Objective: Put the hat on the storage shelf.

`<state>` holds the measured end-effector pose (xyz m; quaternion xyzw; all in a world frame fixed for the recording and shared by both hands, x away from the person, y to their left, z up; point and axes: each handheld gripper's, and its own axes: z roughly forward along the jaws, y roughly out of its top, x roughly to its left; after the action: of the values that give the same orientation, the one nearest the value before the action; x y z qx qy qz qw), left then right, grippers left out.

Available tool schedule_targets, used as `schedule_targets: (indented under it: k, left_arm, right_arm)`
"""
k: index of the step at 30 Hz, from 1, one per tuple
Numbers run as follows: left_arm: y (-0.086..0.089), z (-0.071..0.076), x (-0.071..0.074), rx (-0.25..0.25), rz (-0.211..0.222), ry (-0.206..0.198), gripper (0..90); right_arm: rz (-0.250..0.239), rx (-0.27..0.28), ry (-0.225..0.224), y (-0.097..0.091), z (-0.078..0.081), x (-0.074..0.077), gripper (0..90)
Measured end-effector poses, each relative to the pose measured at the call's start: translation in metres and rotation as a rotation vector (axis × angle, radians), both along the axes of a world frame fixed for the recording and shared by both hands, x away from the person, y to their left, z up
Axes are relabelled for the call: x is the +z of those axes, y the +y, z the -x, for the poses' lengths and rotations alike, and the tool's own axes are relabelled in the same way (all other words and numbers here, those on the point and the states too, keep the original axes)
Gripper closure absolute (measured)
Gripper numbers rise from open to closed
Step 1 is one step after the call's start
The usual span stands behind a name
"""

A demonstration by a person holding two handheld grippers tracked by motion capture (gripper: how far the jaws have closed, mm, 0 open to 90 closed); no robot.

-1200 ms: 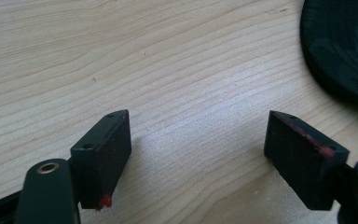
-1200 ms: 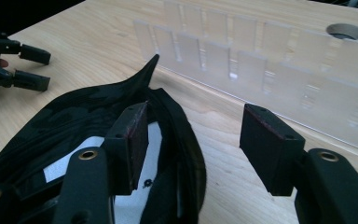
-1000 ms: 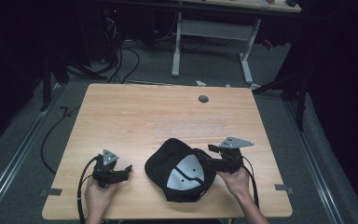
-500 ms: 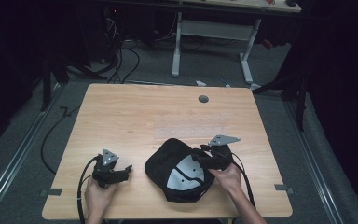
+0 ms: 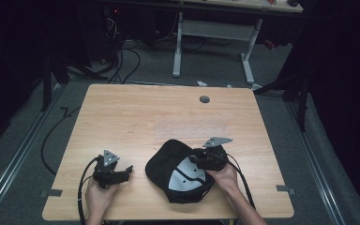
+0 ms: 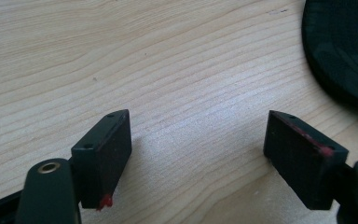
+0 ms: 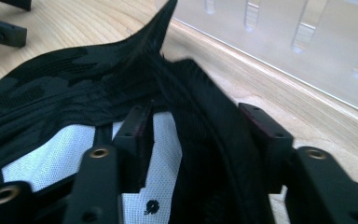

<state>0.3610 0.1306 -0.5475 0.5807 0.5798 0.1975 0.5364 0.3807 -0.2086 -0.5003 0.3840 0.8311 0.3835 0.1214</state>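
A black cap (image 5: 161, 166) lies upside down near the table's front edge, its white lining (image 5: 185, 176) facing up. My right gripper (image 5: 198, 161) sits at the cap's right rim. In the right gripper view the jaws (image 7: 200, 126) straddle the thick black rim (image 7: 205, 154), one inside over the lining and one outside. They have just been closing, and a sliver of lining still shows between the inner pad and the rim. My left gripper (image 5: 127, 171) rests left of the cap, open, with bare wood between its pads (image 6: 198, 149) and the cap's edge (image 6: 345, 46) beyond.
The wooden table (image 5: 168, 117) has a round grey grommet (image 5: 204, 99) near its back edge. Another desk's white legs (image 5: 213, 30) stand behind it, and cables (image 5: 122, 56) lie on the dark floor at the left.
My right gripper has moved left and down from beside the cap onto its right rim. The left gripper and the cap have stayed where they were.
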Motion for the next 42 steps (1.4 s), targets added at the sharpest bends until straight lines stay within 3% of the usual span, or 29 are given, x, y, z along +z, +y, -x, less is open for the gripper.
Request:
schedule_targets:
  k: [8, 17, 24, 42]
  left_arm:
    - [0.000, 0.000, 0.000, 0.001, 0.000, 0.000, 23.6]
    - [0.000, 0.000, 0.000, 0.001, 0.000, 0.000, 23.6]
    - [0.000, 0.000, 0.000, 0.001, 0.000, 0.000, 23.6]
    - [-0.001, 0.001, 0.000, -0.002, 0.004, 0.001, 24.1]
  right_arm:
    - [0.018, 0.001, -0.022, -0.001, 0.002, -0.001, 65.2]
    - [-0.014, 0.022, -0.029, -0.007, 0.005, -0.003, 76.2]
    - [-0.021, 0.016, -0.031, -0.011, 0.007, 0.000, 78.9]
    - [-0.052, -0.073, -0.024, -0.032, 0.014, 0.014, 80.3]
